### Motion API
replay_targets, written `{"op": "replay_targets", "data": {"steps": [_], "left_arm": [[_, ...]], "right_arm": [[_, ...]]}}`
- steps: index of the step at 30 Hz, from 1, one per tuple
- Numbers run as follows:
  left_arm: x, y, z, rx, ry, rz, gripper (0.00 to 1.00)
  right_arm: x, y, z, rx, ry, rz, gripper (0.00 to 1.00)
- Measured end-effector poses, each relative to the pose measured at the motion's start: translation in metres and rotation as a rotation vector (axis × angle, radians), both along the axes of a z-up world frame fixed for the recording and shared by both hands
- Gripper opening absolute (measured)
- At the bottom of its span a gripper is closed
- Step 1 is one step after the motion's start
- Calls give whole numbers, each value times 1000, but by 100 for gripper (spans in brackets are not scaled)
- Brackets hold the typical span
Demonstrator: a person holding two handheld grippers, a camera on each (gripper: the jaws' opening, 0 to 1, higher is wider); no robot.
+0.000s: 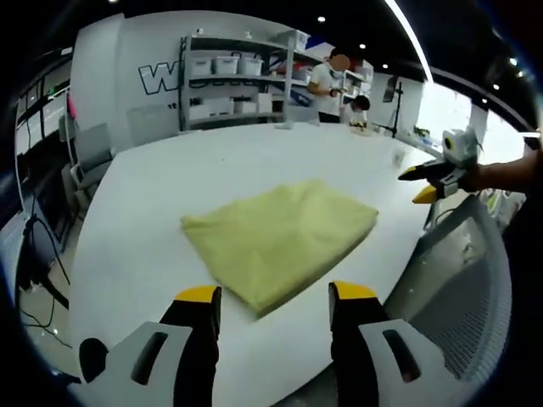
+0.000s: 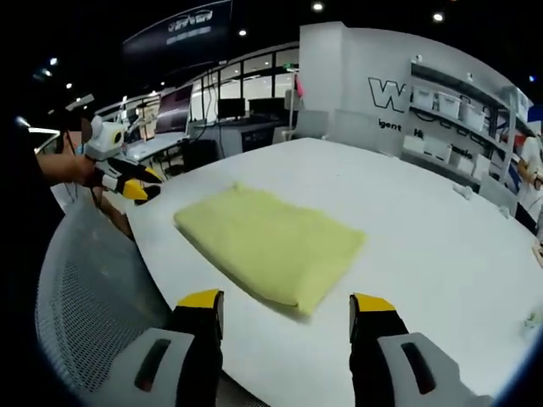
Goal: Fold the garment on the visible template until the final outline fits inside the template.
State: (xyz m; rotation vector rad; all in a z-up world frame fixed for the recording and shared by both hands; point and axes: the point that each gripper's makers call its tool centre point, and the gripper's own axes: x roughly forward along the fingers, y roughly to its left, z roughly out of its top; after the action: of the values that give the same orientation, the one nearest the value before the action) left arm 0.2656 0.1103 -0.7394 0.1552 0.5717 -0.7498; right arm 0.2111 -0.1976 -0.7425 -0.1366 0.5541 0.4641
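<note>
Garment point(image 1: 280, 244) folded flat on table point(image 1: 153, 220); 2 claws apart, empty.

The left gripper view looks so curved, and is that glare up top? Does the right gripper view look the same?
In the left gripper view the fisheye lens bows the white table and a bright ceiling light strip glares; the yellow garment stays fairly sharp. In the right gripper view the table edge bends likewise, the ceiling is darker with small spot lights, and the mesh chair looks soft.
</note>
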Motion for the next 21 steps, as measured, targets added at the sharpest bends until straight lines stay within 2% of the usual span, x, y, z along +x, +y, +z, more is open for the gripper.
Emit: {"op": "replay_targets", "data": {"steps": [12, 21], "left_arm": [[-6, 5, 15, -6, -68, 14, 77], [-7, 14, 20, -33, -77, 49, 92]], "right_arm": [[-11, -6, 4, 5, -23, -27, 81], [-15, -5, 6, 26, -24, -33, 93]]}}
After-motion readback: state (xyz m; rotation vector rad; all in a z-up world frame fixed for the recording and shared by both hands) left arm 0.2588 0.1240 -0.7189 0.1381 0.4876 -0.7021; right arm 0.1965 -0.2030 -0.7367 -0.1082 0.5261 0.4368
